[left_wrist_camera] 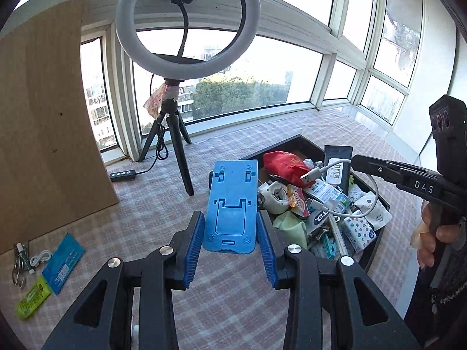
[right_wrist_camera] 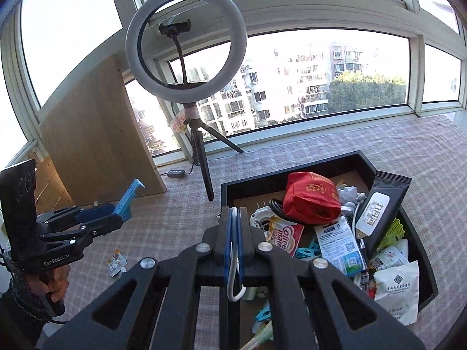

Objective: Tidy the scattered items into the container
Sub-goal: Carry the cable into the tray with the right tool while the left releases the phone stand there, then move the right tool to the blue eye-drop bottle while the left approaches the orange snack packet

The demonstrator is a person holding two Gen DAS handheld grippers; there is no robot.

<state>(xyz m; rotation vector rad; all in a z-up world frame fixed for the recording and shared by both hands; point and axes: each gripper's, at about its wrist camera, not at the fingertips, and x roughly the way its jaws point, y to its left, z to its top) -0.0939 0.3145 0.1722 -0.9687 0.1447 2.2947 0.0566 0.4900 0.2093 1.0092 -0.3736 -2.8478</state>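
The left gripper (left_wrist_camera: 230, 242) clamps a blue phone stand (left_wrist_camera: 232, 201) by its lower edges — stiff, light plastic, flat sides gripping well. The right gripper (right_wrist_camera: 233, 224) pinches a limp white cable (right_wrist_camera: 232, 280) — both beside the crowded black container (right_wrist_camera: 297, 172).
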